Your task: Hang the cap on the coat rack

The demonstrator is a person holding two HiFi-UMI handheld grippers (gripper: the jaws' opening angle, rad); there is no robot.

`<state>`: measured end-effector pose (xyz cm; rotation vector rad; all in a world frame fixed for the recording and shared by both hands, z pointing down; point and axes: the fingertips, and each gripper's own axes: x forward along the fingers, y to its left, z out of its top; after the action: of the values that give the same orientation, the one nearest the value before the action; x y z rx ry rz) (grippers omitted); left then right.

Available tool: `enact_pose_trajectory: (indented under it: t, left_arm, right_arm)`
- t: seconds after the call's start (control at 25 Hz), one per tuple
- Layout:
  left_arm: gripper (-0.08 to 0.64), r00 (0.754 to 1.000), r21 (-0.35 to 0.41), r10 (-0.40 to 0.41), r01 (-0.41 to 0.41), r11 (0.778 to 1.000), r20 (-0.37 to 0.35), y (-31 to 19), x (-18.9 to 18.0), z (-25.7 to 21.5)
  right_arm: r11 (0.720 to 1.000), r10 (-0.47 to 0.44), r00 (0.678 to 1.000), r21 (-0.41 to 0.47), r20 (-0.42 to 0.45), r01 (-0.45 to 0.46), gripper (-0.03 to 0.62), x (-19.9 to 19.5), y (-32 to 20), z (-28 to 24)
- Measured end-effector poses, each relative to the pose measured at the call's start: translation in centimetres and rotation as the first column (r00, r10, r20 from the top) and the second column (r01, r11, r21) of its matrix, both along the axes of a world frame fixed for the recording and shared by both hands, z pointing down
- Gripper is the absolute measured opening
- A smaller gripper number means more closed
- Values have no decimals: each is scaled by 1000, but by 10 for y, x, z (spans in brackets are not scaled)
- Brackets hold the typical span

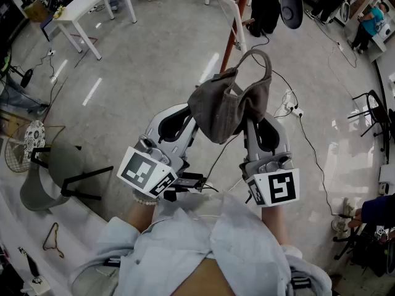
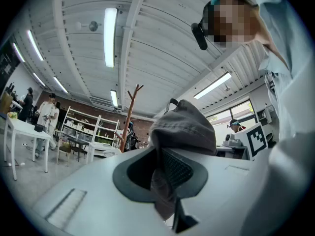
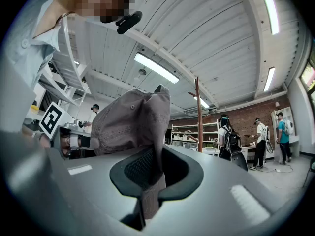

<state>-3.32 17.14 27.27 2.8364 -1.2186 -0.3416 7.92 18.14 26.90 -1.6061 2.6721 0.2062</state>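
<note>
A grey-brown cap hangs between my two grippers, its strap loop raised at the top. My left gripper is shut on the cap's left side, and the cloth fills the space between its jaws. My right gripper is shut on the cap's right side, where the fabric bulges above the jaws. The reddish wooden coat rack stands ahead of the cap; its pole with branching pegs shows in the left gripper view and its pole in the right gripper view.
A white table stands far left, a grey chair near left. Cables and a power strip lie on the floor right of the rack. People stand near shelves beyond it. A clothes hanger lies bottom left.
</note>
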Motion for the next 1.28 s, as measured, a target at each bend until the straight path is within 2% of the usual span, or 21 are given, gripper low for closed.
enact_pose_trajectory:
  t: [0.6,0.76,1.28]
  left_arm:
    - [35,1000,-4,-10,10,1000,7,-6,12,2]
    - [36,1000,-2,-24,24,1000,3,-5,17,2]
    - [36,996,8,-88,87,996,19,3,38,-1]
  right_arm:
    - [1000,-9,1000,-7,5,9,34,11,-6,2]
    - [999,-34,999,-10,31,34,34,17,-7,1]
    - [997,-78,997,5,18,78,34,38,-7,0]
